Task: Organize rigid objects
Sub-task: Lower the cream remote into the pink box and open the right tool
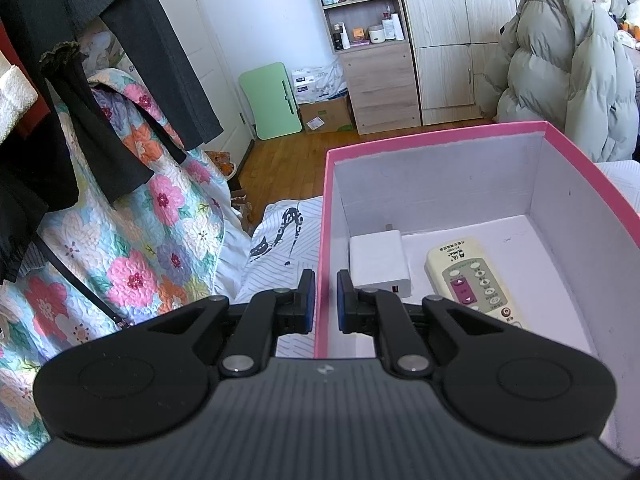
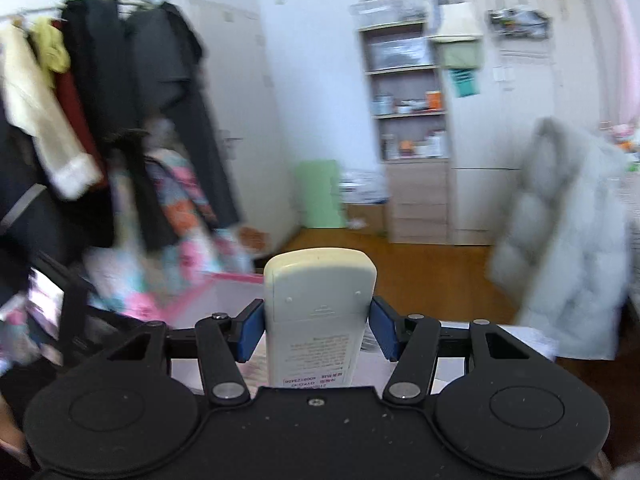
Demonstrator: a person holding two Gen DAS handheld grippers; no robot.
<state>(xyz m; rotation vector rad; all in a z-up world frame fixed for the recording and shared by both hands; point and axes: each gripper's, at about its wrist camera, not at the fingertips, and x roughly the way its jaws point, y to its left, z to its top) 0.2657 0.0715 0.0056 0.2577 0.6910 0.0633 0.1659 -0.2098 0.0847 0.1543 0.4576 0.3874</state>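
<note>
Cream plastic fills the right wrist view: the held remote [image 2: 320, 280] sits back side up, label toward the camera, between the blue pads of the right gripper [image 2: 316, 314]. The jaws stand about halfway apart and both pads press on the remote's long sides, so the grip looks firm. Beyond its tip, the pink box [image 2: 224, 280] shows low and to the left, its rim blurred.

The left gripper [image 1: 326, 276] is nearly closed, pinching the box's pink wall between its pads to steady it on the bed. Inside the box, a white charger [image 1: 380, 264] lies near that wall and a boxed remote [image 1: 472, 276] lies face up beside it, the two close but apart.

The step in hand appears to be carrying the held remote to the box. The next move likely calls for bringing it over the bare floor of the box, right of the boxed remote, lowering it flat, and only then opening the jaws.
</note>
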